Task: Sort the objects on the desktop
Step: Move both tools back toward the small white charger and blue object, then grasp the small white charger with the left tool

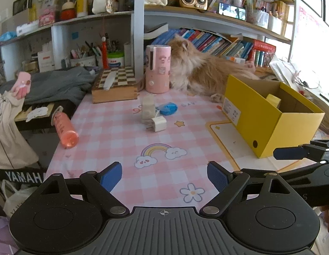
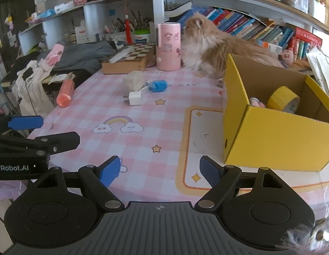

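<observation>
Pink-and-white checked cloth, printed with a rainbow and clouds, covers the desk [image 1: 113, 131] in the left wrist view. The left gripper [image 1: 164, 175] hangs over the near edge, its ribbed blue pads spread wide with nothing between them. Mid-desk lie a boxy white charger plug [image 1: 158, 124], a crumpled blue object [image 1: 168, 108] and a pale translucent block [image 1: 147, 108], close together. A smooth orange bottle [image 1: 65, 130] lies on its side at the left edge. A yellow cardboard box [image 1: 268, 116] stands open-topped by the right edge.

In the right wrist view, the right gripper [image 2: 157, 171] also hovers over the near edge, jaws apart and empty. A roll of yellow tape [image 2: 283, 98] leans inside the box. Towards the far edge a fluffy ginger cat [image 2: 209, 46] sits just beside a pink cylindrical container [image 2: 169, 46], with a wooden chessboard case [image 2: 130, 60] further left.
</observation>
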The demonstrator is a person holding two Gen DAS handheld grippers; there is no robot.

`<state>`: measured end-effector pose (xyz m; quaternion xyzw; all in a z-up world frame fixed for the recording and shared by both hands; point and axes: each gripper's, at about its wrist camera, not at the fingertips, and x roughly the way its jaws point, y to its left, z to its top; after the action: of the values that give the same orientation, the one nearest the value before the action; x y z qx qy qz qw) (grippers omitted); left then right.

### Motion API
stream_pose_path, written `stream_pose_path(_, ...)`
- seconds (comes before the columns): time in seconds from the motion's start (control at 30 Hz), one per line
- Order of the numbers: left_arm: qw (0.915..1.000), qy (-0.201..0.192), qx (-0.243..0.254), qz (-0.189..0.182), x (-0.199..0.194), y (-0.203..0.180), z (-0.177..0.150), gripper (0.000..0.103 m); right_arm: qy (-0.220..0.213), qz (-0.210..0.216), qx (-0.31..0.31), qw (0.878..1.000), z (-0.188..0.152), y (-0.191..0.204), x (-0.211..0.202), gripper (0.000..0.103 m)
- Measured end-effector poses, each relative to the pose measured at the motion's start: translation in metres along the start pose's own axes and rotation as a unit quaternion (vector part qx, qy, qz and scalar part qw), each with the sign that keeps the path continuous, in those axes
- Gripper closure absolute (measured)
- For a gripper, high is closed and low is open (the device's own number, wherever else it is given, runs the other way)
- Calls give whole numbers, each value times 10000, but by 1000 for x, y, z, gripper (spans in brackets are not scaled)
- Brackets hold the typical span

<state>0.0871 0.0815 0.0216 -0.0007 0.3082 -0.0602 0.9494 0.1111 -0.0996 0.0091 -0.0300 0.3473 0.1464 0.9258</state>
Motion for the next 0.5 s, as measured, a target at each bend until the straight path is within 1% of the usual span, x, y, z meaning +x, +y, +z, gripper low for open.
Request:
stream_pose_path(0.1, 10000, -1, 12, 16, 9, 1, 4, 13, -7, -11, -79, 10000, 3, -1, 5, 22)
stream_pose_path(0.3, 10000, -73, 6, 67, 26, 1, 22, 13, -22, 8, 40, 10000, 15, -11, 21, 23)
stream_pose_path(0.5, 9993, -266, 189, 179, 42, 0, 47, 13, -192, 243, -117, 9995, 40, -15, 43, 23)
